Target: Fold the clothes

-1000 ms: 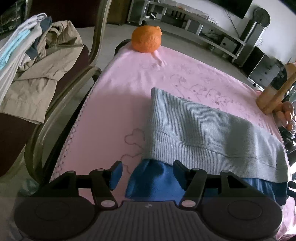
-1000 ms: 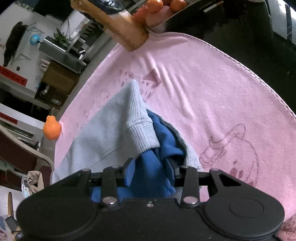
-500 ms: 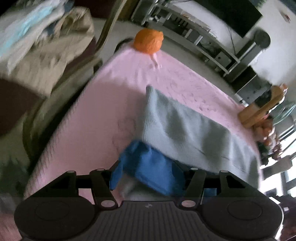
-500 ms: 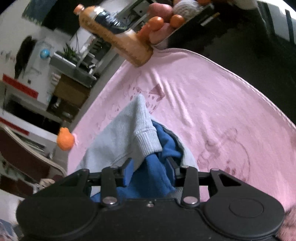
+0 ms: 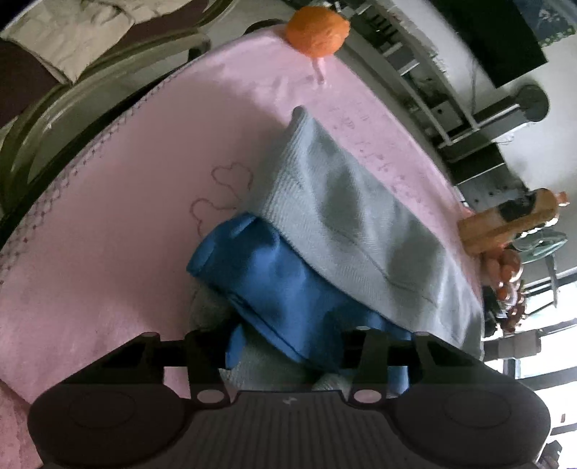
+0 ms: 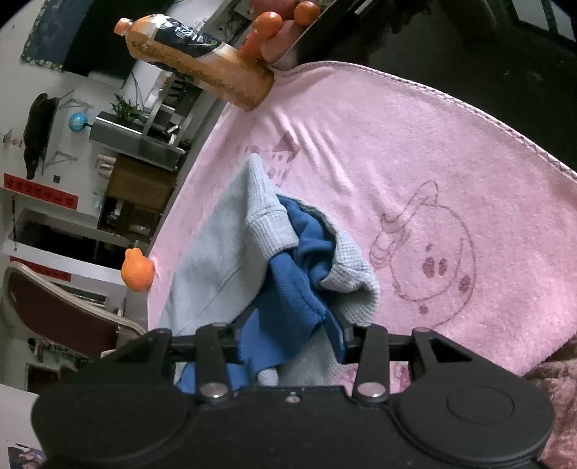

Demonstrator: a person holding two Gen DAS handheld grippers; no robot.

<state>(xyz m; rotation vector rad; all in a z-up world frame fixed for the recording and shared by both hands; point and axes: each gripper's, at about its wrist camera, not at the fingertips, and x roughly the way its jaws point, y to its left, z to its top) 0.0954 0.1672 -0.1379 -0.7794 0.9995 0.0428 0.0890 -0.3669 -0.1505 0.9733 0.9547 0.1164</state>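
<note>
Garment [image 5: 346,216] grey-blue on pink blanket [image 5: 108,223] | both claws, left [image 5: 285,342] and right [image 6: 288,335], gripping it | chair [image 6: 54,306] beyond

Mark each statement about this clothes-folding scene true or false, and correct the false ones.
1. Both grippers, left and right, grip the grey and blue garment. True.
2. The garment lies on a green blanket. False: the blanket is pink.
3. An orange toy sits at the blanket's far edge. True.
4. The bottle is empty. False: it holds orange-brown liquid.
</note>
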